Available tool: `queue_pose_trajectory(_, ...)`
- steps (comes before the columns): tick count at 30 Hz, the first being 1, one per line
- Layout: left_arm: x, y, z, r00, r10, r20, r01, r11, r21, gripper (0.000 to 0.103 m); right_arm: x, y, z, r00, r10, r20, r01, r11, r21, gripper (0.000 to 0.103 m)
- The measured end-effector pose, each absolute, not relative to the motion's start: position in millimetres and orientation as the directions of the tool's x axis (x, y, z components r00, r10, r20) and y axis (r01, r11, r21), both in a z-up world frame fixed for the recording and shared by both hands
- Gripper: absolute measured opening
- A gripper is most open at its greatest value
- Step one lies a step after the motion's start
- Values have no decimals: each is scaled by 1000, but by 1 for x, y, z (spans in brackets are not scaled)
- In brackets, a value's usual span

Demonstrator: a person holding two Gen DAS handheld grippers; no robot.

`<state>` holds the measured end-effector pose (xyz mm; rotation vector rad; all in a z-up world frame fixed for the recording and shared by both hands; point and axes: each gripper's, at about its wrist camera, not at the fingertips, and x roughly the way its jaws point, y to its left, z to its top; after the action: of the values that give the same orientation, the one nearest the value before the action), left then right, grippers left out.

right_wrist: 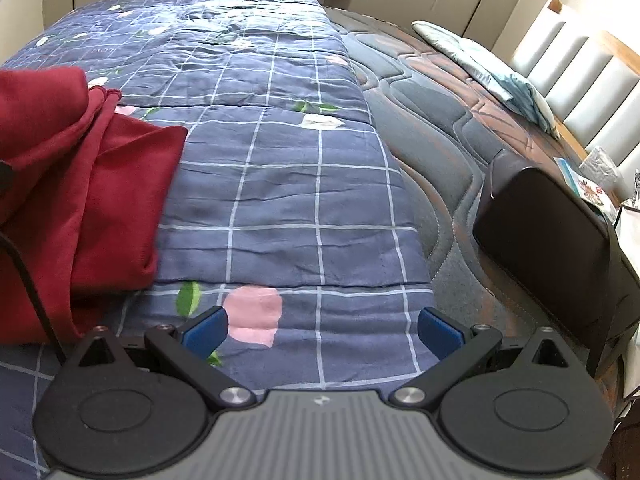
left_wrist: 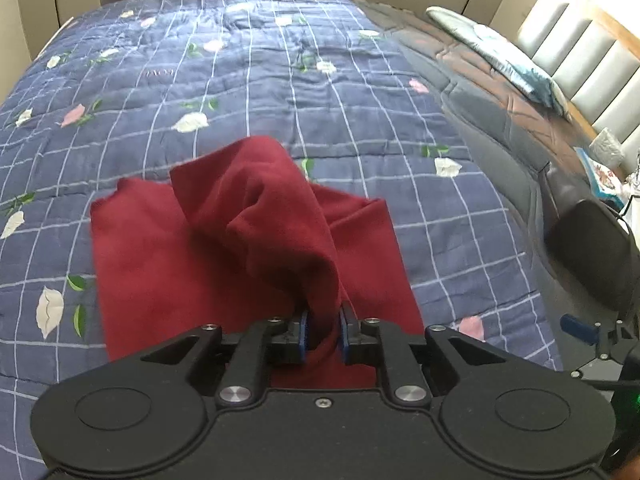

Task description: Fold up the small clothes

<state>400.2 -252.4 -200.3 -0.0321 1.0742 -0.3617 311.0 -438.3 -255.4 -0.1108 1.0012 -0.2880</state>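
While left gripper (left_wrist: pixel 324 334) pinches red garment (left_wrist: pixel 240 240), right gripper (right_wrist: pixel 322 334) spread

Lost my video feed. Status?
Left gripper shut on red garment, lifting a fold. Right gripper open, empty, over quilt. Nothing in the way.

Bed under a blue checked floral quilt (left_wrist: pixel 280 80); padded grey headboard (left_wrist: pixel 580 68), pale pillow (left_wrist: pixel 500 52), cream walls
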Motion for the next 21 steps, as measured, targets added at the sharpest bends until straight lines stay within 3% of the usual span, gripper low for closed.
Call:
queue_pose_trajectory(5, 403, -240, -201, 373, -391, -841, 239, 917, -320, 32, 320, -437, -256, 510, -270, -816, 177, 962, -208, 103)
queue_pose_trajectory(10, 395, -227, -197, 397, -375, -837, 183, 927, -329, 65, 336, -436, -251, 537, -213, -816, 170, 975, -143, 103)
queue_pose_trajectory(11, 393, -222, -196, 407, -364, -838, 163, 931, -326, 67, 339, -437, -249, 541, -192, -819, 172, 978, -116, 103)
queue_pose_trajectory(15, 388, -198, -194, 446, -268, -854, 46, 960, -277, 88, 357, -443, -241, 564, -55, -824, 223, 971, 88, 103)
queue_pose_trajectory(19, 387, -170, -199, 461, -159, -873, -88, 971, -223, 98, 381, -458, -243, 558, 138, -818, 331, 867, 372, 103)
queue_pose_trajectory(21, 389, -157, -205, 447, -90, -890, -163, 970, -180, 99, 393, -458, -245, 563, 213, -799, 336, 824, 456, 103)
